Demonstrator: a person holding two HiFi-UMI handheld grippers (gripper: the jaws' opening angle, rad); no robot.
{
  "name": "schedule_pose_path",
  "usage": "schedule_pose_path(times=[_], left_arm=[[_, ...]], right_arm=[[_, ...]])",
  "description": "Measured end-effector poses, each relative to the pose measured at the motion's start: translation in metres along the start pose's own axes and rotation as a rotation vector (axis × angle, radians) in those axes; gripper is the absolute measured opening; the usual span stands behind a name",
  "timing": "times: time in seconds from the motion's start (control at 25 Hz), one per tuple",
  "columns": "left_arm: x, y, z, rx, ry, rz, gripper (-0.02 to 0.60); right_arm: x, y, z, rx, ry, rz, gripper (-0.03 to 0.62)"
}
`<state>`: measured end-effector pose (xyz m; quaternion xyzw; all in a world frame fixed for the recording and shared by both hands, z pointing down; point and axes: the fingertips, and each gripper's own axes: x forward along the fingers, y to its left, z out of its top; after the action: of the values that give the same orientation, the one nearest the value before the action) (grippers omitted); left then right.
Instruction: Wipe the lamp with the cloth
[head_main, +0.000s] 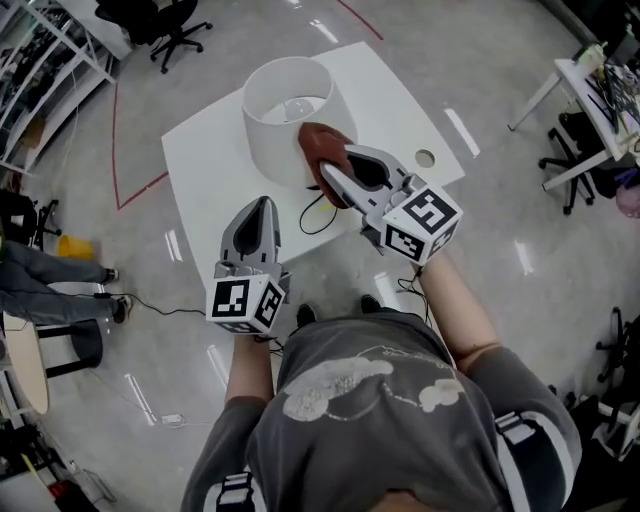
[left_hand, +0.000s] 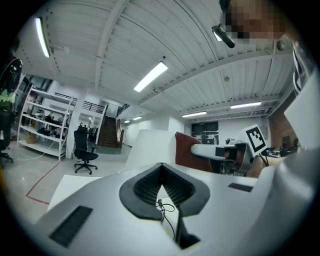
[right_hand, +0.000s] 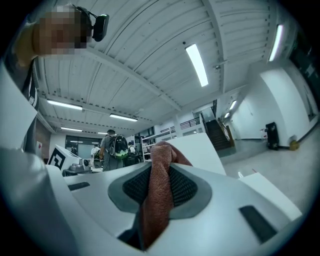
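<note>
Right gripper view shows the right tool (right_hand: 161, 150) clamped on a rust-red cloth (right_hand: 156, 200), which runs between its pads and bunches up past the tips. Seen from the head view, the cloth is pressed against the near side of the white lamp (head_main: 285, 115), which stands on a white bench (head_main: 205, 170). The left tool (head_main: 260, 210) hangs near the lamp, jaws closed together on nothing. A thin black cord (head_main: 318, 215) loops on the bench between the tools.

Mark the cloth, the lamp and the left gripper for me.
cloth (head_main: 318, 150), head view, on the bunched fold against the shade.
lamp (head_main: 268, 140), head view, on the shade's outer wall.
left gripper (head_main: 263, 203), head view, at its closed fingertips.
</note>
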<state>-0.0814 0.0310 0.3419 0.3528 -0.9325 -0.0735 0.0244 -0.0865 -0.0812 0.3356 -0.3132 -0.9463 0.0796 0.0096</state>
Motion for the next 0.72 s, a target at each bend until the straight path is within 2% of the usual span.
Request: schedule_pose_path(times=[0.28, 0.44, 0.72], left_arm=[[-0.002, 0.029, -0.012, -0.017, 0.02, -0.107, 0.008], [0.003, 0.023, -0.011, 0.002, 0.048, -0.158, 0.008], [-0.006, 0.032, -0.023, -0.029, 0.08, -0.211, 0.008]], right_arm=[[0.017, 0.014, -0.041, 0.011, 0.074, -0.111, 0.086], [0.013, 0.007, -0.044, 0.021, 0.091, -0.16, 0.086], [0.013, 0.013, -0.076, 0.062, 0.137, -0.235, 0.086]])
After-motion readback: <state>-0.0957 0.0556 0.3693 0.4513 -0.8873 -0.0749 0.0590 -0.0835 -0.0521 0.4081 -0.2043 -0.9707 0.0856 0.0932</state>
